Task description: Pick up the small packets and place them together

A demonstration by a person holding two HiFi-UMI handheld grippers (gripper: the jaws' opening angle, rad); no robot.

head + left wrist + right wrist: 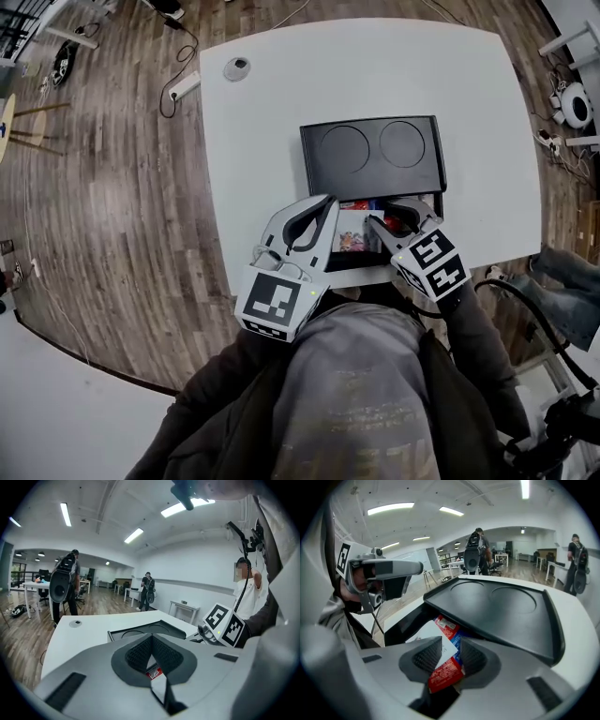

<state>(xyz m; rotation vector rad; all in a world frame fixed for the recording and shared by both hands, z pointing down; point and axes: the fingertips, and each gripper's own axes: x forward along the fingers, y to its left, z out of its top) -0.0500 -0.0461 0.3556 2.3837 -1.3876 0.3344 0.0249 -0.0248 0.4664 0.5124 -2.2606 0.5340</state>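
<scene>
A black box (427,178) with a two-ring lid (501,606) sits on the white table (262,169). Its open front holds several small packets (354,241). My right gripper (384,225) points down into that opening. In the right gripper view it (449,660) is shut on a red packet (445,674), with a white packet (426,634) and a red-and-blue one (449,627) lying just beyond. My left gripper (328,204) hovers over the opening's left side. In the left gripper view its pads meet at the tips (151,641), and a bit of red packet (154,672) shows below them.
A round grey disc (236,67) lies near the table's far left corner. A power strip and cable (183,86) lie on the wooden floor beyond it. People with backpacks (476,550) stand among desks in the background. The table's near edge runs just below the box.
</scene>
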